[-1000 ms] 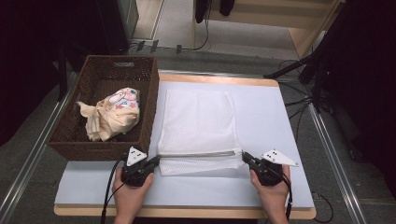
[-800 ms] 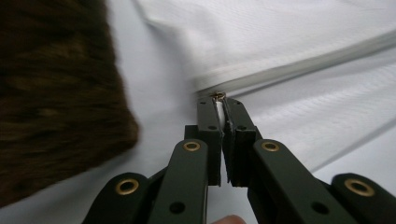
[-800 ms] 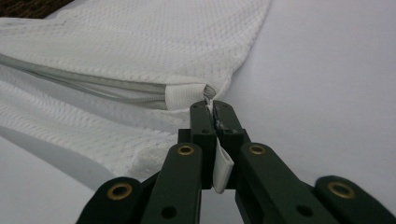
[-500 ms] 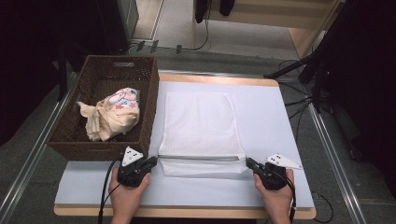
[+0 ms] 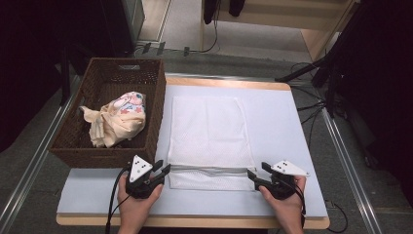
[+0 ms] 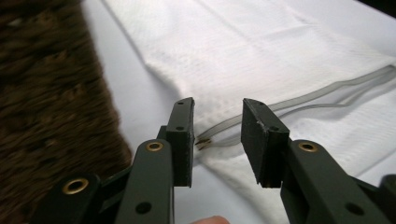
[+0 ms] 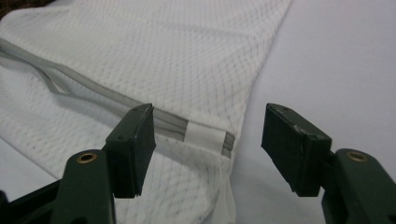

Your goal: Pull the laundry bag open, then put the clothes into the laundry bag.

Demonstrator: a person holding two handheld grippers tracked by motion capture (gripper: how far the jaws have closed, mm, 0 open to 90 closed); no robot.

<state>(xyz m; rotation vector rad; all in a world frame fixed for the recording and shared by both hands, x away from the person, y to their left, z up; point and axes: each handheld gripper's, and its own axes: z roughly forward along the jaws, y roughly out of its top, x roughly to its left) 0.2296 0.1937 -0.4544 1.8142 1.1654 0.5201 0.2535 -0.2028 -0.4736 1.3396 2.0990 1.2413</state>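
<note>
A white mesh bag (image 5: 209, 131) with a grey zipper (image 5: 212, 168) lies flat on the table, its near edge towards the person. My left gripper (image 5: 163, 170) stands at the bag's near left corner. Its jaws have just been opening and now stand apart, with the zipper's end (image 6: 205, 140) lying on the table beyond them, not pressed. My right gripper (image 5: 252, 176) is at the near right corner. Its jaws have also just been opening and stand wide. The zipper's white end tab (image 7: 203, 136) lies between them, untouched.
A brown wicker basket (image 5: 97, 156) stands left of the bag, close to my left gripper, and holds a bundled cream and patterned cloth (image 5: 117, 119). The pale table top (image 5: 287, 122) runs on to the right of the bag. Cables lie on the floor beyond.
Both grippers were shut on the bag's near corners and have let go, their jaws now apart. The bag's near edge has settled flat, slightly closer to the person.
</note>
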